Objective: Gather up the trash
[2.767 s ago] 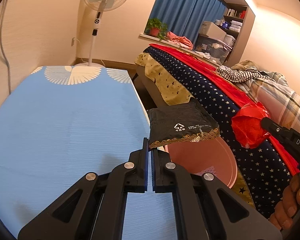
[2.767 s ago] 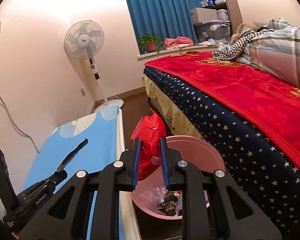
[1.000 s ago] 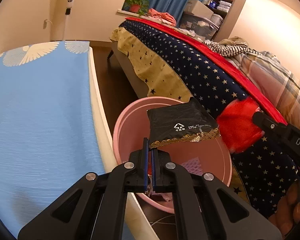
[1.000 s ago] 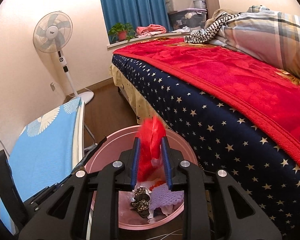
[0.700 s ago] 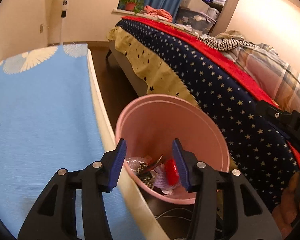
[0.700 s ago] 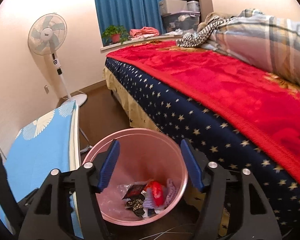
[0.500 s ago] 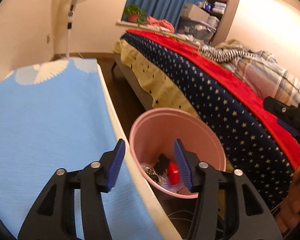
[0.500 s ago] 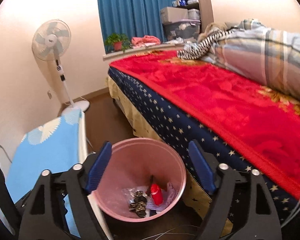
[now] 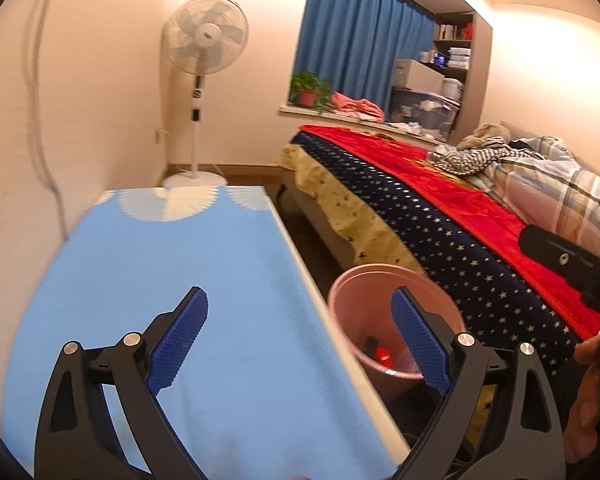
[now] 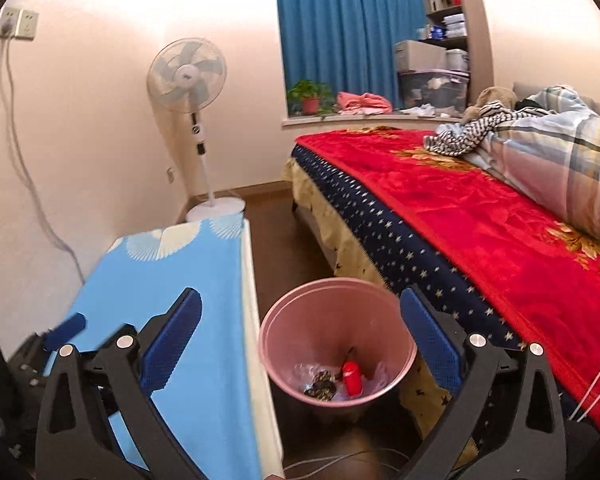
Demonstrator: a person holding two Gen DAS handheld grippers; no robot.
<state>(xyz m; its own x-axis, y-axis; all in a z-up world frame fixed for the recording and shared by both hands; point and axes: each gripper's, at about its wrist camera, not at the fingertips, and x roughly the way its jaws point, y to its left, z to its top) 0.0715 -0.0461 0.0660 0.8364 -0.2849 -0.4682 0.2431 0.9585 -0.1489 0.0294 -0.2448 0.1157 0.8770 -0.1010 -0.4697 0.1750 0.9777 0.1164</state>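
Note:
A pink trash bin [image 10: 396,332] stands on the floor between the blue table and the bed; it also shows in the left wrist view [image 9: 340,292]. Inside lie a red wrapper [image 10: 351,376], a dark crumpled piece [image 10: 320,384] and clear plastic. My right gripper [image 10: 300,340] is wide open and empty, high above the bin. My left gripper [image 9: 300,340] is wide open and empty, above the table's right edge beside the bin. The left gripper's blue fingertip [image 10: 66,330] shows at the left of the right wrist view.
A table with a blue cloth [image 9: 160,280] runs along the left wall. A bed with a red blanket [image 10: 480,208] and starred navy cover is on the right. A standing fan [image 10: 188,80] is at the back, with a cord [image 10: 32,184] on the wall.
Both grippers opened and dropped the black packet and the red wrapper into the pink bin. Both then rose and drew back from the bin, jaws opening wider.

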